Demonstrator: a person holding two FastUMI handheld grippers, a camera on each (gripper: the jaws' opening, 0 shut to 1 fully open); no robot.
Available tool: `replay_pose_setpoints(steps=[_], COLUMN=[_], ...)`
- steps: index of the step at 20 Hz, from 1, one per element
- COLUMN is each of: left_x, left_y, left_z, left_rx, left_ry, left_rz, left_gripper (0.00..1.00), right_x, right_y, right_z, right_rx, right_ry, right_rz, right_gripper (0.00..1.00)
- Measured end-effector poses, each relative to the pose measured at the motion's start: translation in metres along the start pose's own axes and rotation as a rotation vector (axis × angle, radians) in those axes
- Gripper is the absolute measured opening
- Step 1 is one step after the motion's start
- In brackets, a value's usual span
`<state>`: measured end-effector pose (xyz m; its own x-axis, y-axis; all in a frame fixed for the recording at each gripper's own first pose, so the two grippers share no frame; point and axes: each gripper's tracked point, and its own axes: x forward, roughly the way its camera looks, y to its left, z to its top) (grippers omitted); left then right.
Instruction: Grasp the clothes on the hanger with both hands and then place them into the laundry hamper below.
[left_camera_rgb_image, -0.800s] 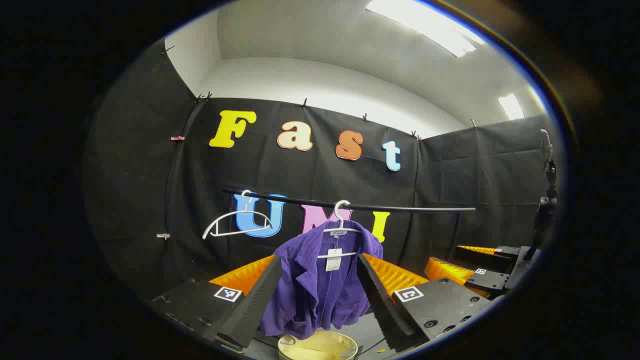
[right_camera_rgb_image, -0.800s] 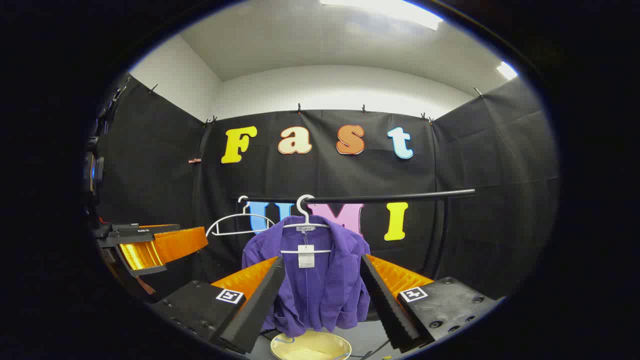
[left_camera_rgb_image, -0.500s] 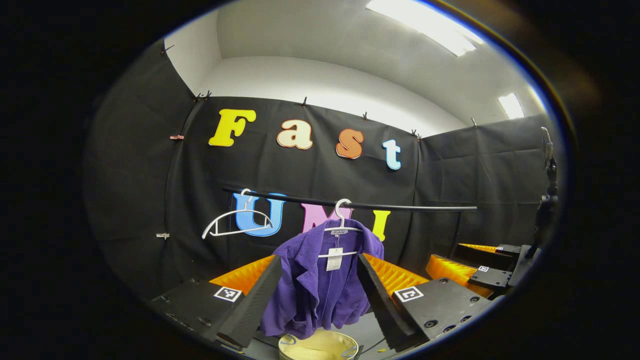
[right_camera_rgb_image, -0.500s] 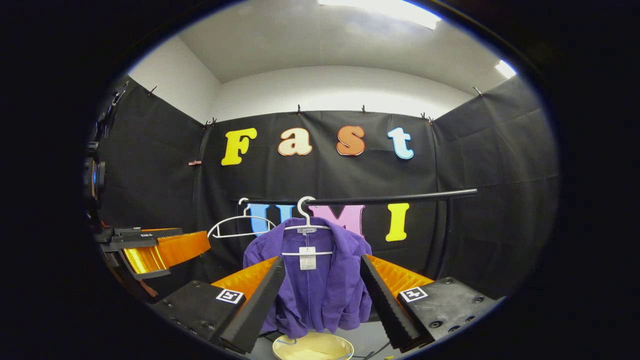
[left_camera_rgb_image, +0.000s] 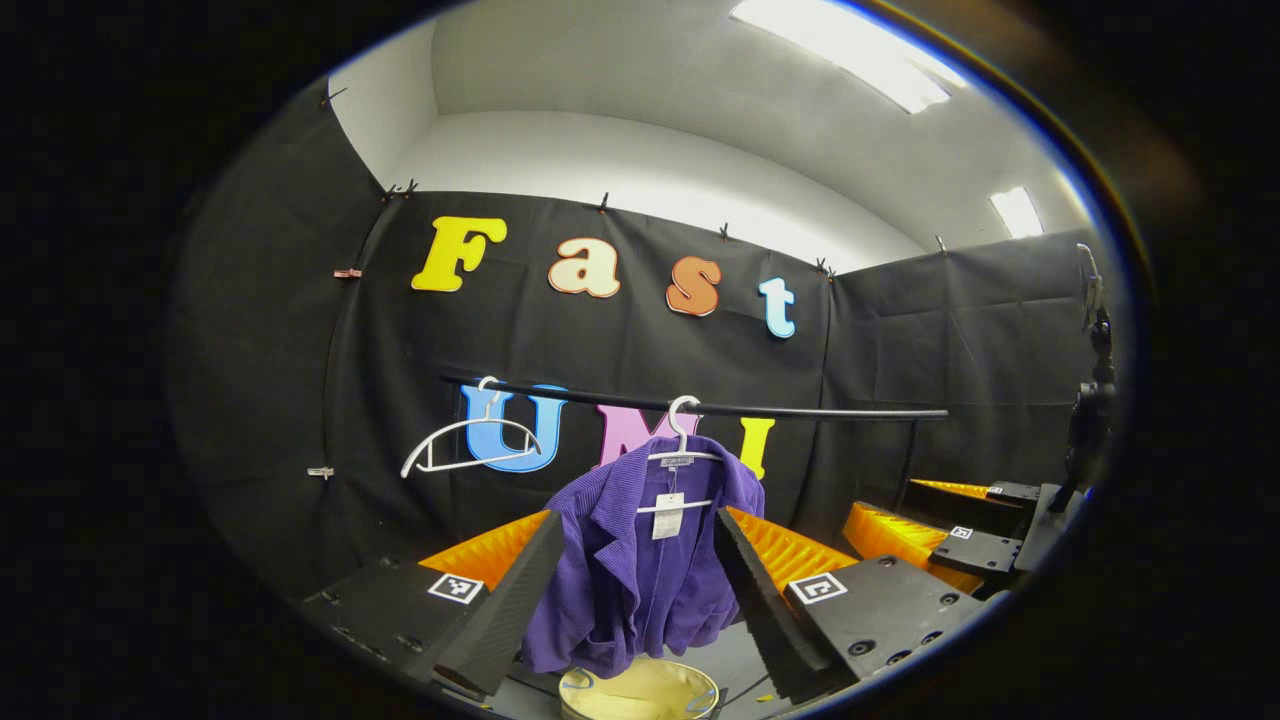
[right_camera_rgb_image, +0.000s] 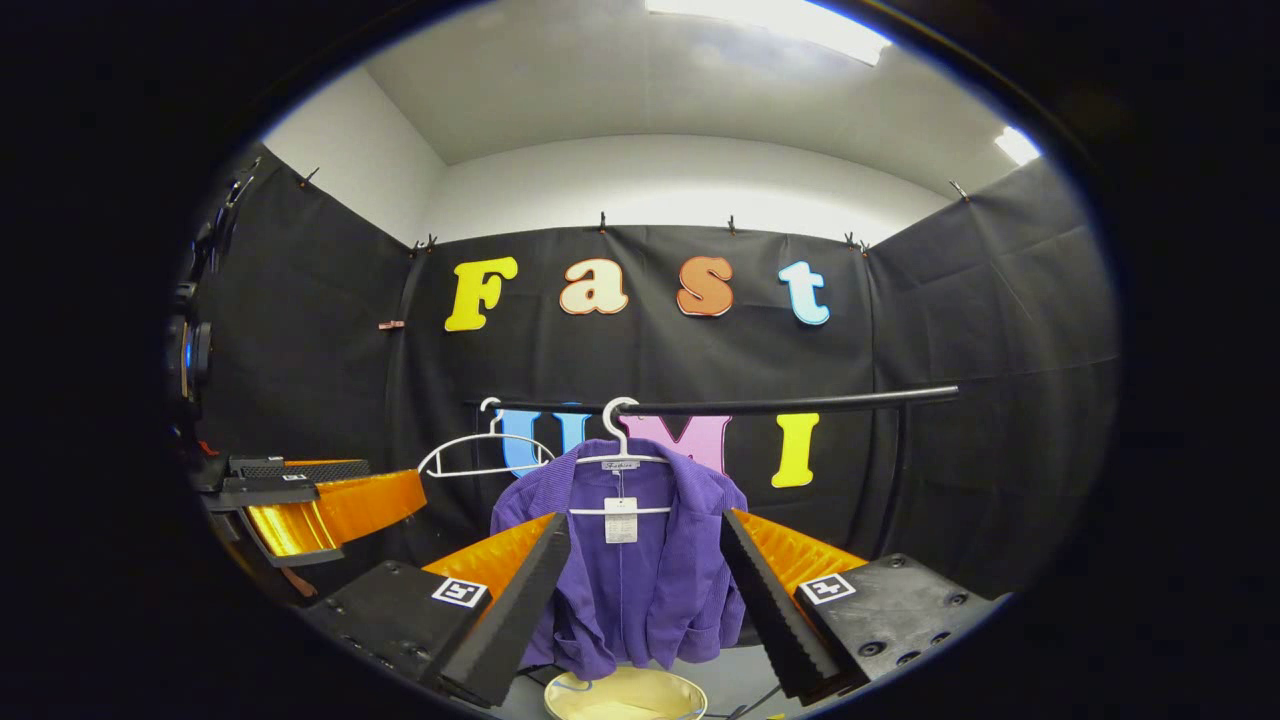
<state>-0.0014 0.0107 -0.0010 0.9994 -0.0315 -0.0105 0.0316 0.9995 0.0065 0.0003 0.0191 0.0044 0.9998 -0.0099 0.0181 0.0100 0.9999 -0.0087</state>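
The purple garment (left_camera_rgb_image: 640, 560) hangs on a white hanger (left_camera_rgb_image: 683, 455) from the black rail (left_camera_rgb_image: 800, 411); the yellow hamper (left_camera_rgb_image: 640, 692) sits at its 6 o'clock. Both the left hand-held gripper (left_camera_rgb_image: 635, 580) and right hand-held gripper (right_camera_rgb_image: 645, 585) gape wide, framing the garment, touching nothing.

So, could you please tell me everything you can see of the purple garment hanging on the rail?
The purple garment is a ribbed-looking top or jacket with a collar, open at the front, draped on a white hanger hooked over the black rail. A white tag dangles at its neck. It hangs limp, its hem bunched just above the pale yellow hamper. Neither gripper touches it: it shows between the open fingers of both.
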Motion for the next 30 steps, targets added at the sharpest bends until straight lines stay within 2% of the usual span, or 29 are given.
replay_pose_setpoints(steps=[13,18,23,27,29,30], left_x=[-0.003,0.016,0.061,0.112,0.138,0.149], left_y=[0.031,0.032,0.015,0.009,0.011,0.015], left_z=[-0.014,-0.036,-0.066,-0.096,-0.112,-0.119], left_rx=[-0.019,-0.044,-0.041,-0.022,0.005,0.014], left_ry=[0.028,0.068,0.117,0.159,0.184,0.188], left_rz=[-0.080,-0.111,-0.149,-0.105,-0.063,-0.035], left_gripper=[0.95,0.95,0.95,0.95,0.95,0.92], right_x=[-0.003,0.011,0.059,0.117,0.146,0.158], right_y=[0.022,0.010,-0.019,-0.042,-0.057,-0.061], right_z=[-0.016,-0.039,-0.064,-0.093,-0.109,-0.120], right_rx=[-0.025,-0.046,-0.019,-0.022,-0.012,-0.004], right_ry=[0.012,0.054,0.073,0.091,0.105,0.125], right_rz=[-0.088,-0.135,-0.147,-0.091,-0.067,-0.051], right_gripper=[0.97,0.99,0.97,0.97,0.97,0.97])
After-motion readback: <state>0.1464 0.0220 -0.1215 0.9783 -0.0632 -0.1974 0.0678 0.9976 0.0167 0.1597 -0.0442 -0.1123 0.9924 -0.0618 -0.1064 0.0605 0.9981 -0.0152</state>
